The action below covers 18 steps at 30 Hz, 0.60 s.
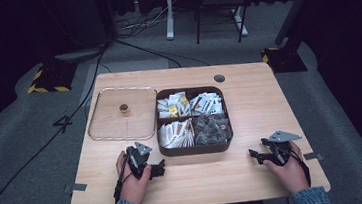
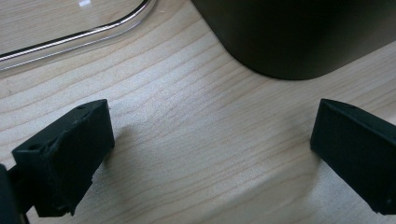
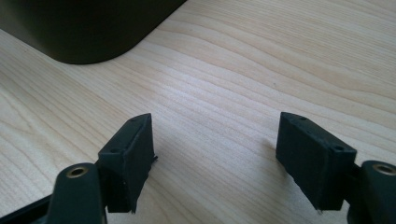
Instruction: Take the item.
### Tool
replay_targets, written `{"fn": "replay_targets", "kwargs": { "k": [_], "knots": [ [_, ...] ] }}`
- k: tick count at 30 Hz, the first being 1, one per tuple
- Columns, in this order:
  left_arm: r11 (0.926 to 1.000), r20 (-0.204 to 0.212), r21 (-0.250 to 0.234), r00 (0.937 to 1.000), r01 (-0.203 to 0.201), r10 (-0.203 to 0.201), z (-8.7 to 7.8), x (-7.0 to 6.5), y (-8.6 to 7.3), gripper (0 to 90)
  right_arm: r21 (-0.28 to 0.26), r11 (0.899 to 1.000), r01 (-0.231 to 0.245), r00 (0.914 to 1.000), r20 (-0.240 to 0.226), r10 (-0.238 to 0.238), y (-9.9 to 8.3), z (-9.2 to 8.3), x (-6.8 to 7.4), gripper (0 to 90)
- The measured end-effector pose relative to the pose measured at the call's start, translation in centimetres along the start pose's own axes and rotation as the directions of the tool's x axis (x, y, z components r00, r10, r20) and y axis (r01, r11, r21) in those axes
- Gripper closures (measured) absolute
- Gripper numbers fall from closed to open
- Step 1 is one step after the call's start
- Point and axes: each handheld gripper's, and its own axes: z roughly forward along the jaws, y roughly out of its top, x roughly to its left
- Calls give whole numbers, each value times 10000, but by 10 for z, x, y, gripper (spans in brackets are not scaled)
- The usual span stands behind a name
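A dark brown box (image 1: pixel 195 149) with four compartments of tea bags and sachets stands at the middle of the wooden table (image 1: pixel 250 110). Its clear lid (image 1: pixel 121 130) with a small brass knob (image 1: pixel 124 108) lies flat to the box's left. My left gripper (image 1: pixel 156 169) rests on the table just in front of the box's near left corner (image 2: pixel 299 42), open and empty. My right gripper (image 1: pixel 255 155) rests on the table to the right of the box's near right corner (image 3: pixel 84 28), open as well, nothing between its jaws. The lid's rim (image 2: pixel 70 39) shows in the left gripper view.
Bare wood (image 1: pixel 201 180) runs along the table's near edge between the two hands. A round cable hole (image 1: pixel 219 78) sits near the far edge. Tape marks (image 1: pixel 79 187) lie at the near corners. Cables and stand bases lie on the floor behind.
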Motion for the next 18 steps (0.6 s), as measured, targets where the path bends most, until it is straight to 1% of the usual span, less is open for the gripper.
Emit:
{"fn": "replay_targets", "kwargs": {
  "k": [2, 4, 7, 18],
  "knots": [
    [10000, -2, -6, 10000, -12, 12, 0, 0, 0, 0, 13, 10000, -17, 10000, -1, 17, 0, 0, 0, 269],
    [10000, 0, -8, 10000, -11, 11, 0, 0, 0, 0, 39, 10000, -33, 9999, 111, 32, 2, 2, 2, 255],
    [10000, 0, -10, 10000, -12, 12, 0, 0, 0, 0, 27, 10000, 2, 10000, 52, -2, 1, 2, 2, 254],
    [10000, 1, -4, 10000, -6, 6, 0, 0, 0, 0, 30, 10000, 5, 10000, 65, -5, 2, 2, 2, 254]
  ]
}}
